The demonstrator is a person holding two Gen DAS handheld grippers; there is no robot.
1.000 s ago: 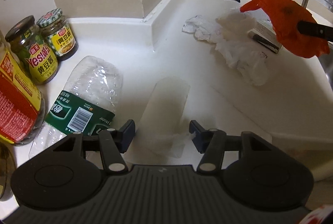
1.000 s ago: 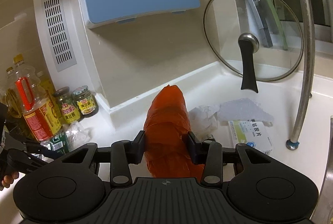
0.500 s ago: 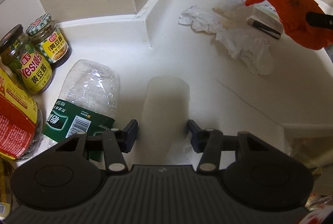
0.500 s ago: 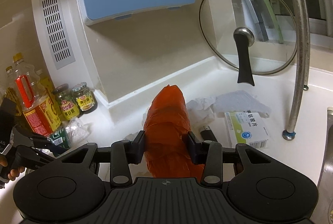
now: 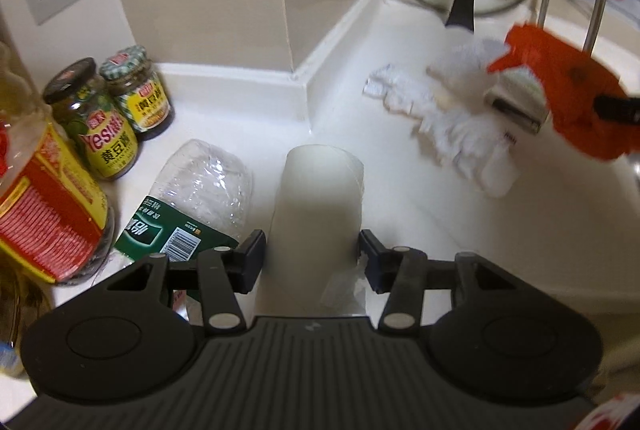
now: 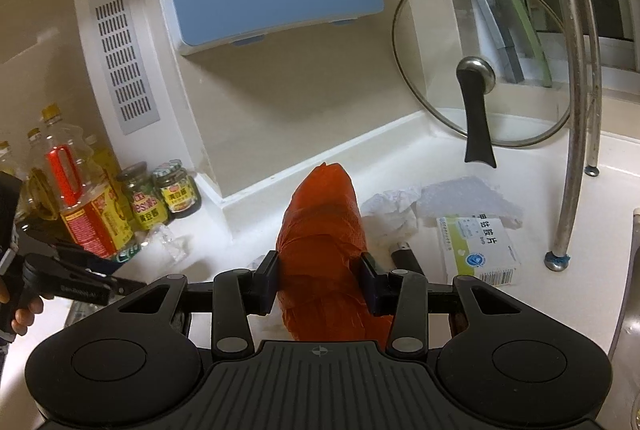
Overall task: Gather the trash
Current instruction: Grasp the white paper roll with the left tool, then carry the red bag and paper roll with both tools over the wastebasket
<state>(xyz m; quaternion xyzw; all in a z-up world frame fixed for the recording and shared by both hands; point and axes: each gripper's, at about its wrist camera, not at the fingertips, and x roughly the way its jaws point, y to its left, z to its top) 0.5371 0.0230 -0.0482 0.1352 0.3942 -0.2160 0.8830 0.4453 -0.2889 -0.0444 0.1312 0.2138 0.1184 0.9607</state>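
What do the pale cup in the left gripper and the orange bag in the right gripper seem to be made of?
Cup: probably thin frosted plastic, matt and translucent, with a milky wall.
Orange bag: thin plastic film, slightly glossy; it is crumpled and creased where the pads pinch it.

"Yes" on jar [image 5: 105, 141], "Galanz" on dispenser [image 6: 276, 0]

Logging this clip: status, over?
Left gripper just closed on translucent cup. Right gripper shut on orange bag. Crumpled tissues, crushed bottle uncollected.
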